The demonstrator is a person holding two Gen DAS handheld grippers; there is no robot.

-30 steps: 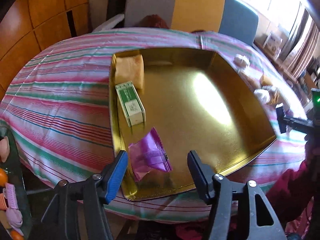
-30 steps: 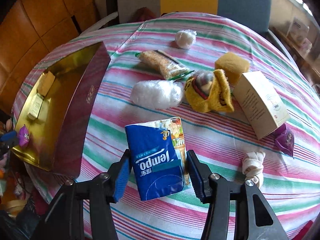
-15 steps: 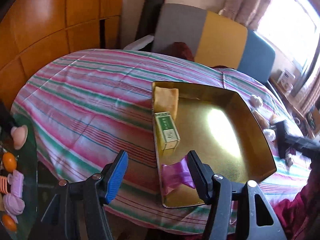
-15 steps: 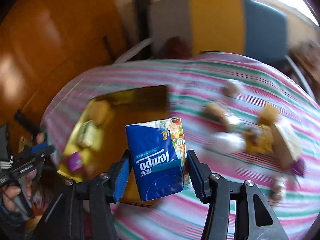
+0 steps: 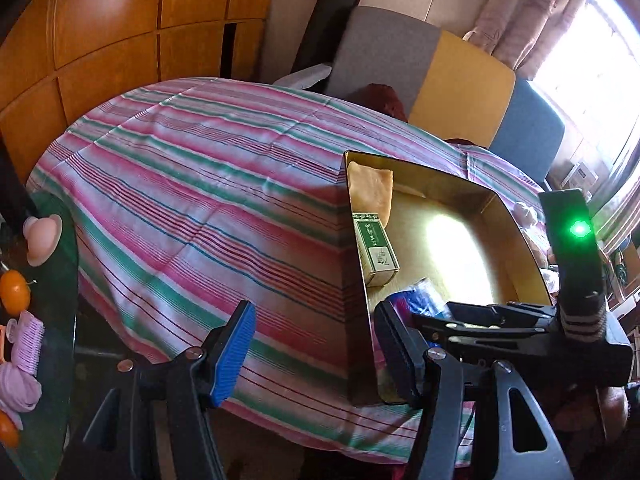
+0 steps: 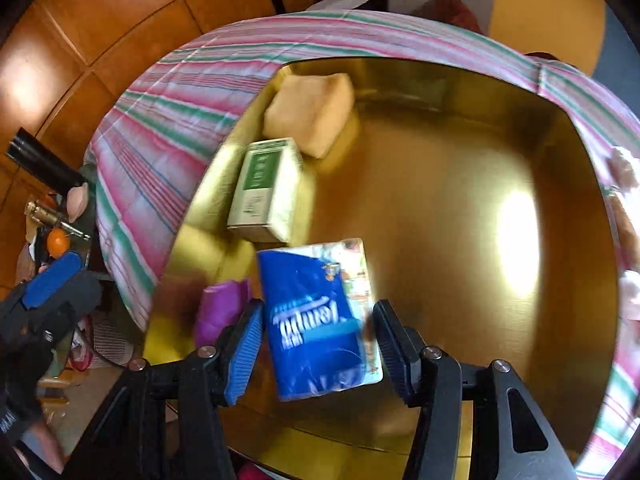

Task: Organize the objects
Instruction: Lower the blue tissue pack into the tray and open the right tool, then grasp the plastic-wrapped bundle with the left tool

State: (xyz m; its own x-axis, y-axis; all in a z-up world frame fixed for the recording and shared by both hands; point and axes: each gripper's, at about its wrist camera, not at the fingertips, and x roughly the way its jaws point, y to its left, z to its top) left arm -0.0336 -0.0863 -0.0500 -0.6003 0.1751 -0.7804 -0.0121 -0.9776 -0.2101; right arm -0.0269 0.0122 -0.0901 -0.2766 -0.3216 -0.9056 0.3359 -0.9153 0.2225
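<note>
A blue Tempo tissue pack (image 6: 320, 320) hangs tilted and blurred between the fingers of my right gripper (image 6: 316, 348), just above the gold tray (image 6: 440, 200). The jaws are opening and the pads stand slightly off the pack. In the tray lie a green-and-white box (image 6: 264, 188), a yellow sponge (image 6: 312, 116) and a purple packet (image 6: 222, 312). My left gripper (image 5: 316, 348) is open and empty over the striped cloth, left of the tray (image 5: 440, 178). In the left wrist view the right gripper (image 5: 480, 320) reaches across the tray's near corner with the pack (image 5: 420, 300).
The striped tablecloth (image 5: 200, 200) covers a round table. A glass side table (image 5: 48, 320) with small toys stands at the left. Grey, yellow and blue chair backs (image 5: 440, 72) line the far side. Small pale objects (image 6: 624, 168) lie beyond the tray's right wall.
My right gripper carried the tissue pack from the cluttered side of the table over the tray; the pack now tilts with the jaws wider. My left gripper swung left off the tray.
</note>
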